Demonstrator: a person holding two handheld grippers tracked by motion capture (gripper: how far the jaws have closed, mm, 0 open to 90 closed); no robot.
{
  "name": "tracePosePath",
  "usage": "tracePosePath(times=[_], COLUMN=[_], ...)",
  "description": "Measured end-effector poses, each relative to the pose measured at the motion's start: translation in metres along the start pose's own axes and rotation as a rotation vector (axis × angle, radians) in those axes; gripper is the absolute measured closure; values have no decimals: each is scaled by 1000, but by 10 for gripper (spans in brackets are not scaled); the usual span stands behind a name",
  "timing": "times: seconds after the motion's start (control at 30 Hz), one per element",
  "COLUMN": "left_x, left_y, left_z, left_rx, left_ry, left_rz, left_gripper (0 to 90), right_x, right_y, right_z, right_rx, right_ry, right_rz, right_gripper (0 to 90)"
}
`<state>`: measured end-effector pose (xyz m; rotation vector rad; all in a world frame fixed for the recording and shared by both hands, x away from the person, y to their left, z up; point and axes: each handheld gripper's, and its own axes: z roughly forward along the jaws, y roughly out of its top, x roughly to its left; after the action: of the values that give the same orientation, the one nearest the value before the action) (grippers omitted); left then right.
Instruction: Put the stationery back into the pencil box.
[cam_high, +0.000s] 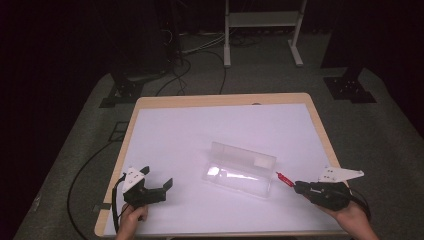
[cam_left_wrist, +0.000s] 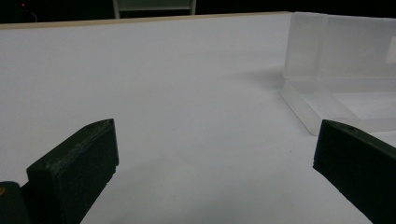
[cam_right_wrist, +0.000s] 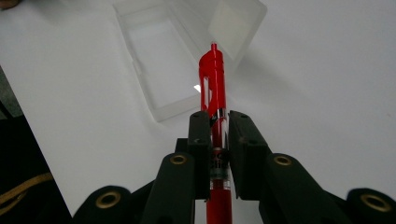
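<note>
A clear plastic case (cam_high: 240, 169) lies open in the middle of the white table, its lid standing up behind the tray. My right gripper (cam_high: 299, 186) hovers just right of the case, shut on a red pen (cam_high: 283, 178) whose clip end points toward the case. In the right gripper view the red pen (cam_right_wrist: 214, 84) runs straight out between the two pads, above the open case (cam_right_wrist: 163, 70). My left gripper (cam_high: 157, 181) rests at the table's front left, jaws wide open with nothing between them. The left gripper view has the case (cam_left_wrist: 341, 70) at the right.
The table (cam_high: 170, 101) has a wooden rim around a white top. Behind it on the grey floor stand black stand feet (cam_high: 125, 90), cables (cam_high: 180, 70) and a white frame (cam_high: 262, 30). A cable (cam_high: 85, 165) trails off the table's left side.
</note>
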<state>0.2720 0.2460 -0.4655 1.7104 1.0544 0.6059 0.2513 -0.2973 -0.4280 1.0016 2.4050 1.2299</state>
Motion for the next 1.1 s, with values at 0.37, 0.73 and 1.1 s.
tracePosePath(times=[0.37,0.73,1.1], left_x=[0,0,-1], left_y=[0,0,0], left_z=[0,0,0], left_rx=[3,0,1], left_ry=[1,-1,-3], left_rz=[1,0,3], left_gripper=[0,0,0], right_x=[11,21,30], right_y=[16,32,51], right_z=[9,24,41], right_rx=[-3,-4,12], right_ry=[46,85,123], right_rz=[-44,-86,-138], right_gripper=[788,788,788])
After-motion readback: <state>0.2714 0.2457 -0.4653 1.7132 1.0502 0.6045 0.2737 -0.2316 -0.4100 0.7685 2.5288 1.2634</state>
